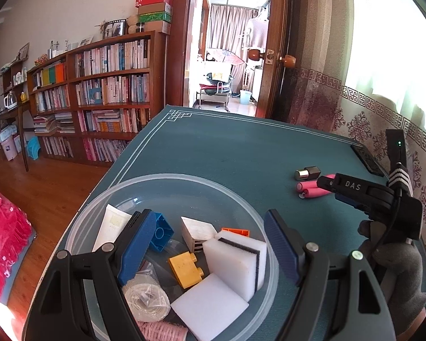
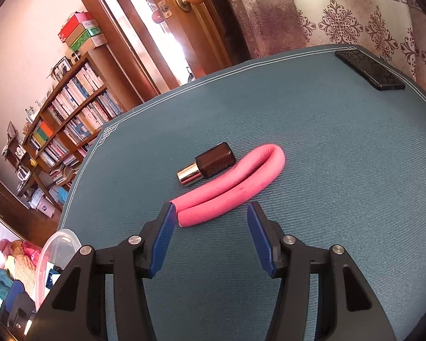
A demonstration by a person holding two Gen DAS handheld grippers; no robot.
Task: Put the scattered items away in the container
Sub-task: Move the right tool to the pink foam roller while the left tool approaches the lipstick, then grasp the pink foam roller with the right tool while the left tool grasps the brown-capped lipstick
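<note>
With jaws spread and empty, the right gripper risks pinching only one limb of the folded pink foam tube, which then unfolds and knocks the small brown square bottle; the left gripper hovers, equally released, above the round clear plastic container.

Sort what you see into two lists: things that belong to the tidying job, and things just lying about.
Part of the job:
clear bowl
pink foam tube
small dark bottle
blocks and sponges already in the bowl

Just lying about:
black phone
bookshelf
curtain
</note>
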